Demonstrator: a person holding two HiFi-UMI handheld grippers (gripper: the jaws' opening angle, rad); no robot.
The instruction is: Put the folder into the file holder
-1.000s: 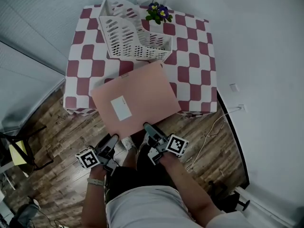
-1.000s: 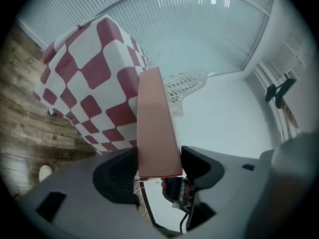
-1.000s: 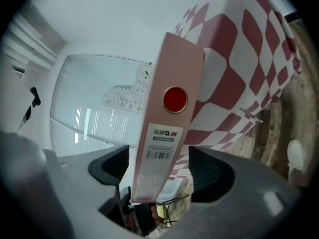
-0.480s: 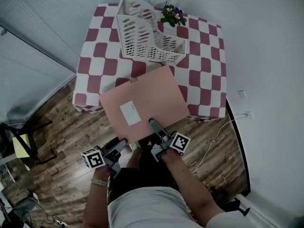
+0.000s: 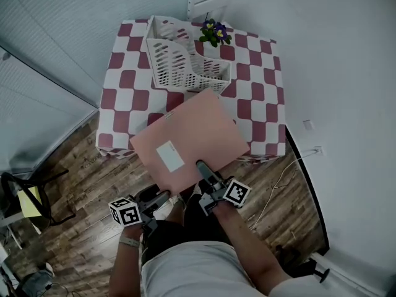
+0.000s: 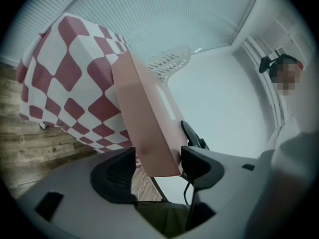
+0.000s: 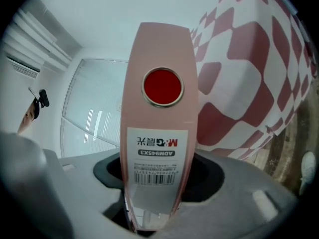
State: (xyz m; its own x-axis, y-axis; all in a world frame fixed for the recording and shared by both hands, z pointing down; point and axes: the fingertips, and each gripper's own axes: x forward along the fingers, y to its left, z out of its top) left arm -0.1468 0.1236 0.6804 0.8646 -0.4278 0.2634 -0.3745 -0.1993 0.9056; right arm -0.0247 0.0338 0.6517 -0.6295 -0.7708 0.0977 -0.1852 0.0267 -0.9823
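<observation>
pink folder [image 5: 189, 138]: held in the air over the near edge of the checked bench [image 5: 260, 98], just short of the white file holder [image 5: 185, 64]. right gripper [image 5: 203, 167]: jaws have just been closing, now pinching the folder's labelled spine. left gripper [image 5: 161, 197]: jaws pinching the folder's near corner.
</observation>
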